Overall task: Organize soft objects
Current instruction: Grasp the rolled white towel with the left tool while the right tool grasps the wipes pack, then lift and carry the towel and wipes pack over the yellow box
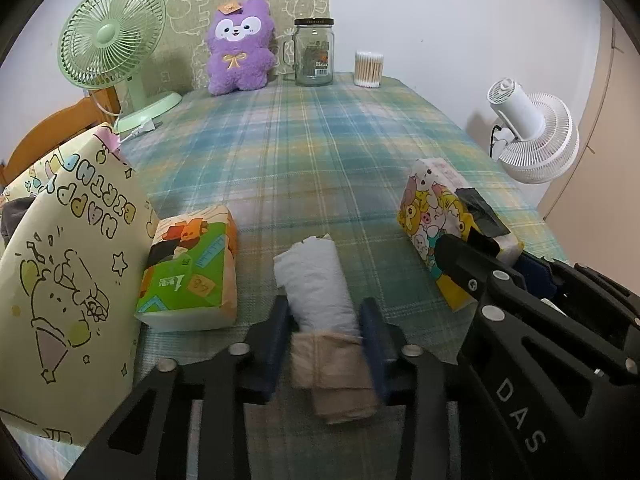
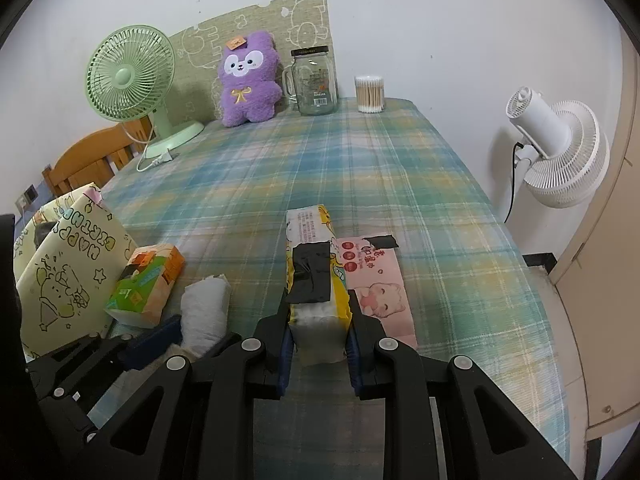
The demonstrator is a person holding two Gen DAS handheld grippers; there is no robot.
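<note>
Gift bag (image 1: 68, 280): far left of the left claw, standing, yellow with cartoon print, right against the green pack.
Green tissue pack (image 1: 190, 272): lying flat on the plaid worktop (image 1: 320, 152), just left of the left claw's left finger.
Left claw (image 1: 326, 336): clenched on the rolled cloth, blue pads pressing either side of it; no earlier view to compare.
Rolled cloth (image 1: 316, 288): white at the far end, beige at the near end, lying lengthwise between the left claw's fingers and poking out ahead of them.
Right claw (image 2: 320, 344): gripping tight on the cartoon tissue pack, a pad on each flank.
Cartoon tissue pack (image 2: 316, 276): yellow wrapper with a black taped patch on top, squeezed at its near end, stretching straight ahead of the right claw.
Pink wipes pack (image 2: 378, 280): flat on the worktop, touching the cartoon pack's right side, beside the right claw's right finger.
Far end, well ahead of both claws: green fan (image 1: 114, 40), purple plush (image 1: 240, 46), glass jar (image 1: 314, 52), cotton swabs (image 1: 369, 69).
White fan (image 2: 556, 148): off the worktop, to the right.
</note>
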